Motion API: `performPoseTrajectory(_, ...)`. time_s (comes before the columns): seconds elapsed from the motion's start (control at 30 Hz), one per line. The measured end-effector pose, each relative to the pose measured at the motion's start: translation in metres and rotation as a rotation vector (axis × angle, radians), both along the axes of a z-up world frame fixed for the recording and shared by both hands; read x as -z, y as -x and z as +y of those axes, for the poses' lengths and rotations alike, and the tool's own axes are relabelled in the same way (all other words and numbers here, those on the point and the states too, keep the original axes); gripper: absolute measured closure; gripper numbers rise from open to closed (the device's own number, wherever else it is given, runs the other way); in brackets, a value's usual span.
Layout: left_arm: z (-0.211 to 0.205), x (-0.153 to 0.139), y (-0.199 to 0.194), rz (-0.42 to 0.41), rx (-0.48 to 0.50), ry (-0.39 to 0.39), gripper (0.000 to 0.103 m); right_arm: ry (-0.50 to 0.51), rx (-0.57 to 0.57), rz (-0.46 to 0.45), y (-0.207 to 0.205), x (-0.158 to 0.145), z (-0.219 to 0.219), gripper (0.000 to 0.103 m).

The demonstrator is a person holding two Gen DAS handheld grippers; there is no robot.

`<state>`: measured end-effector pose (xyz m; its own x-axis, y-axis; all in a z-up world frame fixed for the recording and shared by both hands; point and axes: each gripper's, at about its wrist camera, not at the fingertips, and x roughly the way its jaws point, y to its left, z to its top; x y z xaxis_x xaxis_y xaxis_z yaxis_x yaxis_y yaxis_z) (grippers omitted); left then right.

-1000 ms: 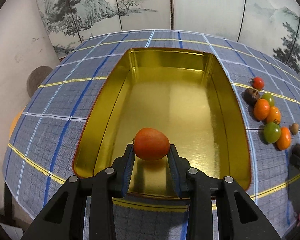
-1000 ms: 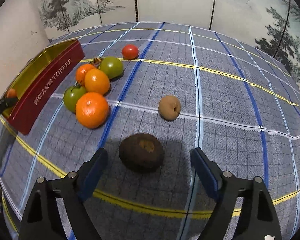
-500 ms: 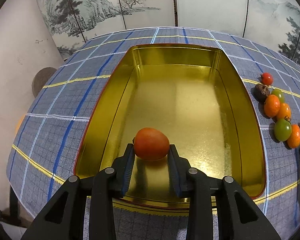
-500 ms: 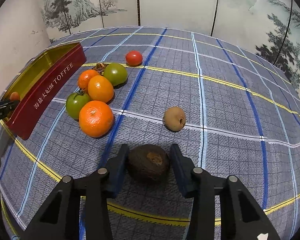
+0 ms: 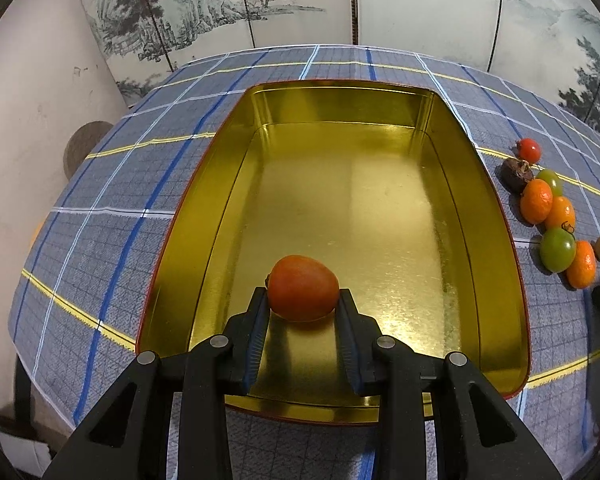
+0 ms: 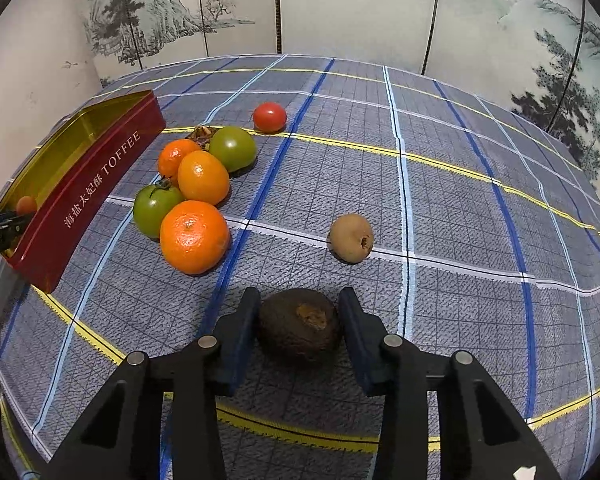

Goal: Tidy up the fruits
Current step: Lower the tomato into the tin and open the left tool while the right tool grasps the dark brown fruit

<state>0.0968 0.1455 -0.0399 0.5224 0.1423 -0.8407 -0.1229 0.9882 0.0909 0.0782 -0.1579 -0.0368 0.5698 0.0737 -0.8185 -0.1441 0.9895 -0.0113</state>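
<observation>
One tabletop [image 6: 440, 184] under a blue plaid cloth carries everything, and on it stands one red toffee tin [image 5: 496, 240] with a gold inside. Two hand-held grippers are in view. The left hand-held gripper [image 5: 303, 300] is clenched on one orange-red tomato [image 5: 303, 287] just above the tin's near floor, as it was a second ago. The right hand-held gripper [image 6: 300, 316], spread wide around the one dark brown fruit [image 6: 300, 324] a second ago, now has both pads pressed on its sides, the fruit resting on the cloth. Beside the tin lie three oranges [image 6: 194, 236], two green tomatoes [image 6: 233, 148], one small red tomato [image 6: 269, 117] and, apart, one kiwi [image 6: 350, 237]. One shrivelled dark fruit [image 5: 517, 172] sits beside that cluster.
</observation>
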Motion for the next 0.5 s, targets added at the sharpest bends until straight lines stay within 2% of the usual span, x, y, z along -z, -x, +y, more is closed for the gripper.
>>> performPoseTrajectory(0.5,0.004,-0.0002,-0.0005,-0.001,0.0,0.008,0.067,-0.002,-0.003,-0.002,0.0015,-0.0013,0.0007,0.066)
